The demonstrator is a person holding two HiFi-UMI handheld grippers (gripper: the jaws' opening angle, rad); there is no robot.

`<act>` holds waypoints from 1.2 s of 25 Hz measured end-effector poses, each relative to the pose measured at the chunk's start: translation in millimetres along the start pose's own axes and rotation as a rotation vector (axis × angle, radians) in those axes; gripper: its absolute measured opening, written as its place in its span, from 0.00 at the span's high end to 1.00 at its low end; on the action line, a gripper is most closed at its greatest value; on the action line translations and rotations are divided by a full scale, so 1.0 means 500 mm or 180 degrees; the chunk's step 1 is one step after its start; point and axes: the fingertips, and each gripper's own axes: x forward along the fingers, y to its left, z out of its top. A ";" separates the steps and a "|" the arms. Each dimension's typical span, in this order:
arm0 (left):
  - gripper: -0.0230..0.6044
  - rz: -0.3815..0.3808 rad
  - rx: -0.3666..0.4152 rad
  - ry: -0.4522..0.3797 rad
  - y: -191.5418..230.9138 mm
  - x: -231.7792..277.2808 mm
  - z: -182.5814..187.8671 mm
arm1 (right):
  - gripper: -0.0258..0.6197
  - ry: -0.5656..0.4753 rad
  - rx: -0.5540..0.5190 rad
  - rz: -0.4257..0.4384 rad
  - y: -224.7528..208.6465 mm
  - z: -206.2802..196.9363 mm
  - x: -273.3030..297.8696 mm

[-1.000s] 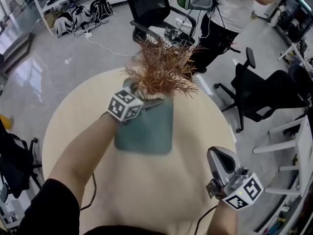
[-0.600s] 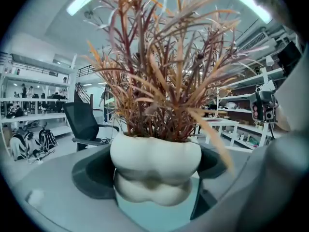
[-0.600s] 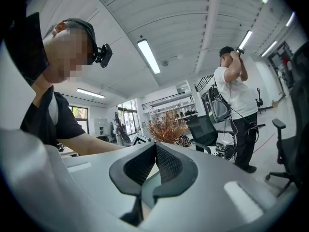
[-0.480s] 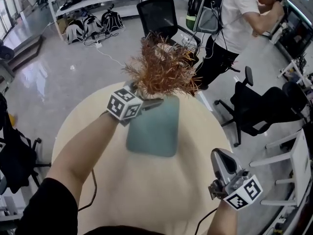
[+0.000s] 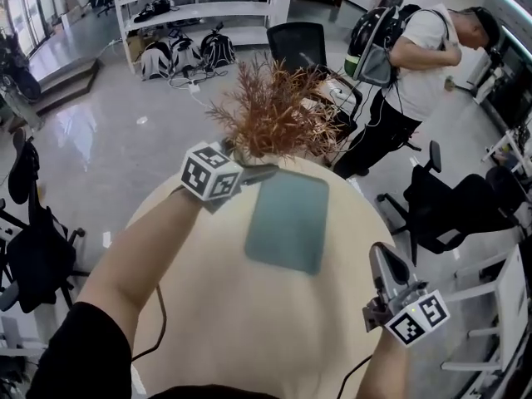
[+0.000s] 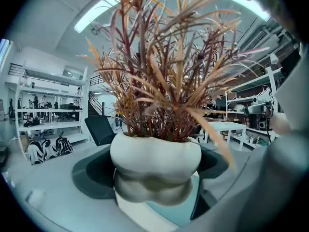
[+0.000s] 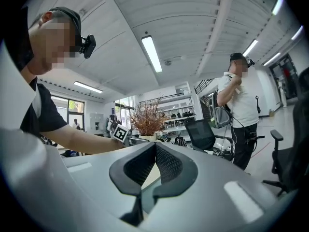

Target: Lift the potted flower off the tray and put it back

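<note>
The potted flower [image 5: 274, 115] has rusty-brown spiky leaves and a lumpy white pot [image 6: 154, 158]. My left gripper [image 5: 241, 163] is shut on the pot, with a dark pad on each side, and holds it upright in the air beyond the far end of the teal tray [image 5: 287, 223]. The tray lies bare on the round beige table [image 5: 249, 322]. In the left gripper view the pot fills the space between the jaws of that gripper [image 6: 154, 178]. My right gripper [image 5: 384, 260] hovers at the table's right edge, tips together, holding nothing. The right gripper view shows its closed jaws [image 7: 154, 149] and the plant [image 7: 147, 117] far off.
A person with a backpack [image 5: 416, 65] stands past the table's far right. Black office chairs stand behind the table [image 5: 307, 44], at the right [image 5: 449, 206] and at the left [image 5: 33, 248]. Shelves with bags [image 5: 191, 23] line the far wall.
My left gripper has lifted the potted flower higher, and the tray and table now look further below it. The right gripper has risen a little.
</note>
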 end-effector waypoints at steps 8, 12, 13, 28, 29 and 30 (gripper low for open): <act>0.18 0.0275 -0.0059 -0.0009 0.083 -0.147 -0.020 | 0.94 0.0062 -0.0067 0.0238 0.083 0.007 0.089; 0.18 0.0388 -0.0092 0.0021 0.128 -0.212 -0.048 | 0.94 0.0078 -0.0063 0.0367 0.126 0.000 0.138; 0.18 0.0416 -0.0105 0.0029 0.140 -0.230 -0.057 | 0.94 0.0089 -0.0060 0.0400 0.140 -0.004 0.152; 0.18 0.0709 -0.0339 0.0221 0.251 -0.402 -0.258 | 0.94 0.0326 -0.0102 0.0853 0.291 -0.080 0.307; 0.18 0.0720 -0.0353 0.0239 0.256 -0.408 -0.274 | 0.94 0.0345 -0.0108 0.0880 0.299 -0.086 0.315; 0.18 0.0731 -0.0372 0.0253 0.260 -0.414 -0.290 | 0.94 0.0363 -0.0111 0.0903 0.305 -0.093 0.322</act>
